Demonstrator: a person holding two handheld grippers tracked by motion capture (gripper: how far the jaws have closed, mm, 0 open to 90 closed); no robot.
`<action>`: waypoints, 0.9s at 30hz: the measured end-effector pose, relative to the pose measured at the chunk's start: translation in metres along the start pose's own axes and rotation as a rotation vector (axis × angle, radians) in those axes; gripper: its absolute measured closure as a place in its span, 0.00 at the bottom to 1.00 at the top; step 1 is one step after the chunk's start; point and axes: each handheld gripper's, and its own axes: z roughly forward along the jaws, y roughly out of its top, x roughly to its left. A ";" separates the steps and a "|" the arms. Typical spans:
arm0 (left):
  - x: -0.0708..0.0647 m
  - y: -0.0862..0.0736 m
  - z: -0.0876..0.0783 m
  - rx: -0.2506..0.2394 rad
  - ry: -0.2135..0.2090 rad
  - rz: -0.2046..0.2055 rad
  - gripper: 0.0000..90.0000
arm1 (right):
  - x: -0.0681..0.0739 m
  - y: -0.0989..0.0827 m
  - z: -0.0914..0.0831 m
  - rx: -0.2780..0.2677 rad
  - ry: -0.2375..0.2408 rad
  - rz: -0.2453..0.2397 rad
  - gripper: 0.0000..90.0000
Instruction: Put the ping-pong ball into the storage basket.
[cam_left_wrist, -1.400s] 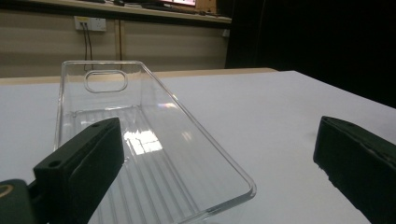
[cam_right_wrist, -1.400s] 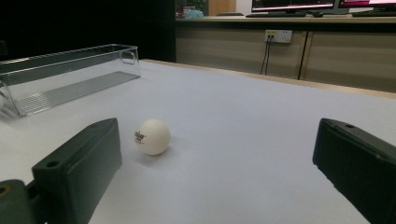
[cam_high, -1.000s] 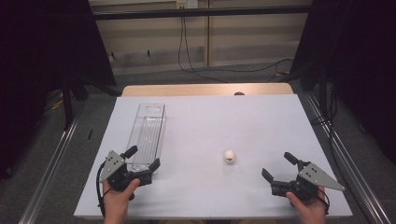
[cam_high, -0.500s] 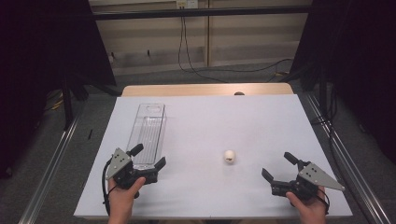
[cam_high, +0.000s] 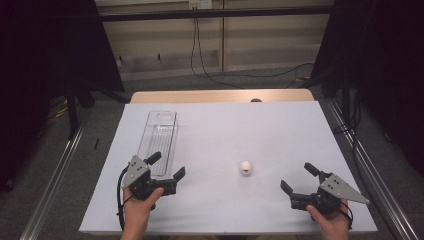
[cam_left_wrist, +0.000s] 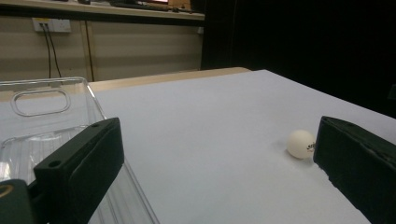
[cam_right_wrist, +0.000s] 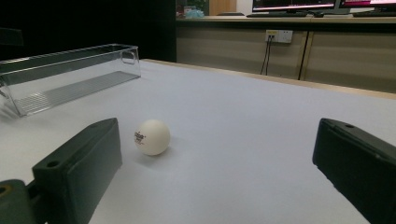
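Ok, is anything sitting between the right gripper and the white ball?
Nothing visible. The right gripper has its jaws open toward the white ball, with bare white table between them. The clear tray lies off to the far side, by the left gripper.

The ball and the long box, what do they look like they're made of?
The ball looks like matte white plastic, probably a table tennis ball: smooth shell, small printed logo. The box looks like clear hard plastic: you see the table through its walls, its edges catch glossy highlights, and its floor is ribbed.
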 end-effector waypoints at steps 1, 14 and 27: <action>0.000 0.000 0.000 0.000 0.000 0.000 0.02 | 0.000 0.000 0.000 -0.001 -0.001 0.000 0.01; -0.010 0.006 0.013 -0.002 -0.018 0.000 0.02 | 0.001 0.000 0.001 -0.002 0.005 -0.004 0.01; -0.015 0.006 0.021 0.013 -0.038 0.019 0.02 | 0.001 0.000 0.002 -0.002 0.008 -0.004 0.01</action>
